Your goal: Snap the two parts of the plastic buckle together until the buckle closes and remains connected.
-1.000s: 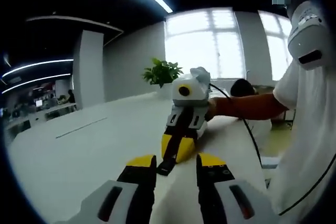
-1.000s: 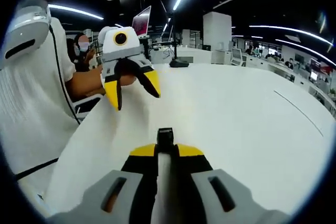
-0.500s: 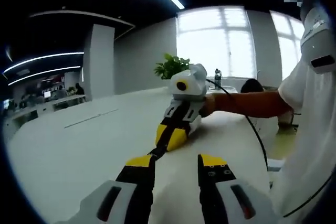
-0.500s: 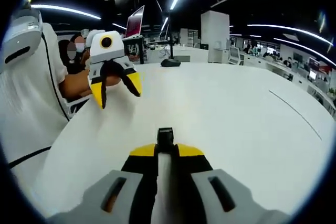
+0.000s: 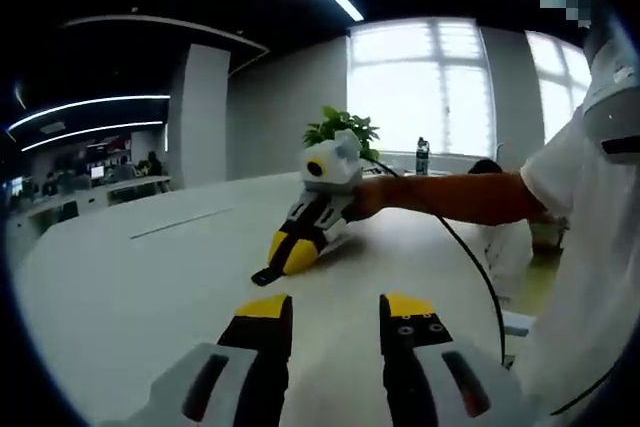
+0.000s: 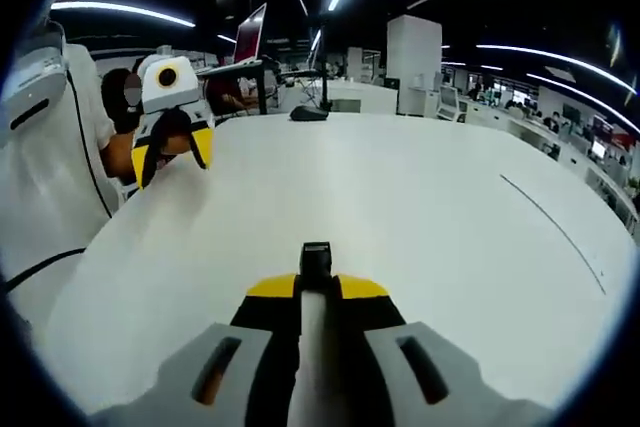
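Observation:
A black plastic buckle piece [image 6: 316,257] sticks out past the yellow tips of my right gripper [image 6: 316,287], which is shut on it. In the left gripper view, that right gripper [image 5: 284,255] reaches in low over the white table [image 5: 130,287], with the buckle piece [image 5: 263,275] at its tip. My left gripper [image 5: 335,309] stands open, with nothing between its jaws. It sits some way short of the buckle piece. From the right gripper view, the left gripper [image 6: 172,155] hangs at the far left with its jaws spread.
A person's bare forearm [image 5: 450,197] and white sleeve [image 5: 580,227] fill the right side, with a black cable [image 5: 480,277] trailing down. A potted plant [image 5: 340,129] and a bottle [image 5: 422,155] stand at the table's far edge. A laptop [image 6: 250,37] stands behind the left gripper.
The two grippers have drawn apart: each looks smaller and farther off in the other's view. The right gripper has kept hold of the buckle piece, and the left has stayed open.

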`<action>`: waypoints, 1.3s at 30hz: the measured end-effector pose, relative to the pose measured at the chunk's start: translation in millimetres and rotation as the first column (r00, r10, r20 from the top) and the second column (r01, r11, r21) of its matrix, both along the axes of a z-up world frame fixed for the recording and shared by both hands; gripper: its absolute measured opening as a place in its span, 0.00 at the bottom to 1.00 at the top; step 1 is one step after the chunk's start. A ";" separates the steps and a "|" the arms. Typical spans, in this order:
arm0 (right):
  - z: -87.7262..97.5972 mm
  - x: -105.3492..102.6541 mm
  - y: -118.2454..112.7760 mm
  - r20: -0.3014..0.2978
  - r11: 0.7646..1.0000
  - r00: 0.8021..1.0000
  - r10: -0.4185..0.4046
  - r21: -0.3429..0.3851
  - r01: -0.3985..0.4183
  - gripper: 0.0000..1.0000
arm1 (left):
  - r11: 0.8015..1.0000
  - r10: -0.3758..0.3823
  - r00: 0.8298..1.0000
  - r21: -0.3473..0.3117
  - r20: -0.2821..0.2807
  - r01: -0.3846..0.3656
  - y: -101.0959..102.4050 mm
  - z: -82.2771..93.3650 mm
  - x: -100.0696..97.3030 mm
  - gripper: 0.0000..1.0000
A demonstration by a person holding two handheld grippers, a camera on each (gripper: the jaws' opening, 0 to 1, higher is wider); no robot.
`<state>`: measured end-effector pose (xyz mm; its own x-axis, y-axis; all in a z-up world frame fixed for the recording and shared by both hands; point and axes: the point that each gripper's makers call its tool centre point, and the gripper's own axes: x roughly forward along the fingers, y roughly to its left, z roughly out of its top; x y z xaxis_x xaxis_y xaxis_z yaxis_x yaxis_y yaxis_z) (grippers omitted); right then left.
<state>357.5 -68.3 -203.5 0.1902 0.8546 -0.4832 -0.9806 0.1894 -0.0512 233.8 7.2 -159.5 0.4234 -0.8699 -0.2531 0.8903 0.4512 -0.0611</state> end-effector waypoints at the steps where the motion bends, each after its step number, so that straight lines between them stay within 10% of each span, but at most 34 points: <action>1: -0.8 4.1 -0.9 -0.002 1.000 1.000 -0.004 -0.004 0.004 0.12 | 1.000 0.004 1.000 -0.003 0.002 -0.004 1.2 1.4 -0.4 0.35; 39: -1.7 48.1 -9.8 0.006 1.000 1.000 -0.003 -0.012 0.003 0.12 | 0.979 0.203 0.979 -0.002 -0.027 -0.204 29.4 0.0 18.1 0.36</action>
